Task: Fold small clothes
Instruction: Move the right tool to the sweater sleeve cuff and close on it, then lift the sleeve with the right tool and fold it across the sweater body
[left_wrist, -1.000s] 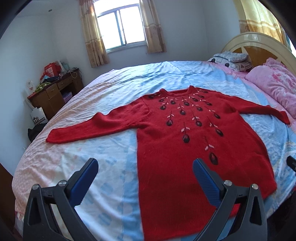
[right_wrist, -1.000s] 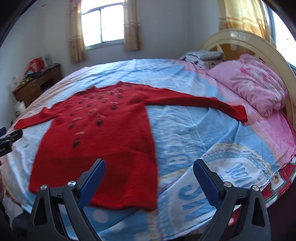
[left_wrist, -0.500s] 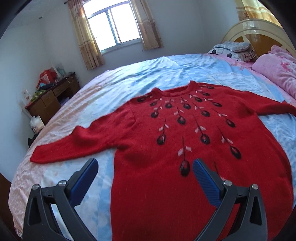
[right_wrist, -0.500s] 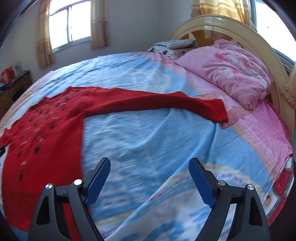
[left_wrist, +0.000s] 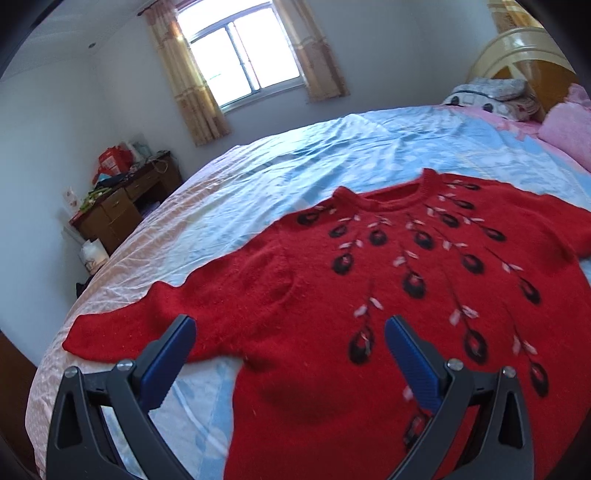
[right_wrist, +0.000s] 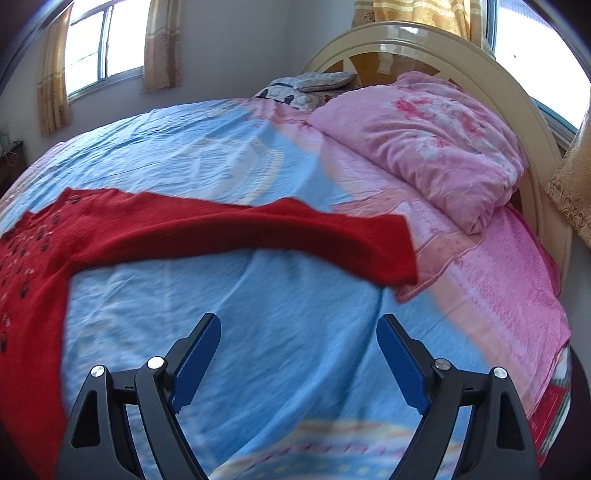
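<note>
One red knitted sweater (left_wrist: 388, 295) is lying spread flat, front up, on the bed (left_wrist: 280, 166), both sleeves stretched out sideways. The left gripper (left_wrist: 290, 330) is hovering over the left sleeve near the armpit, fingers spread wide and holding nothing. The right gripper (right_wrist: 299, 328) is hanging above bare blue sheet, short of the right sleeve (right_wrist: 295, 229), its jaws having just narrowed slightly, nothing between them. The knit looks soft, limp and light; pinching each cuff should work best. One pink quilt (right_wrist: 424, 144) is sitting by the headboard.
</note>
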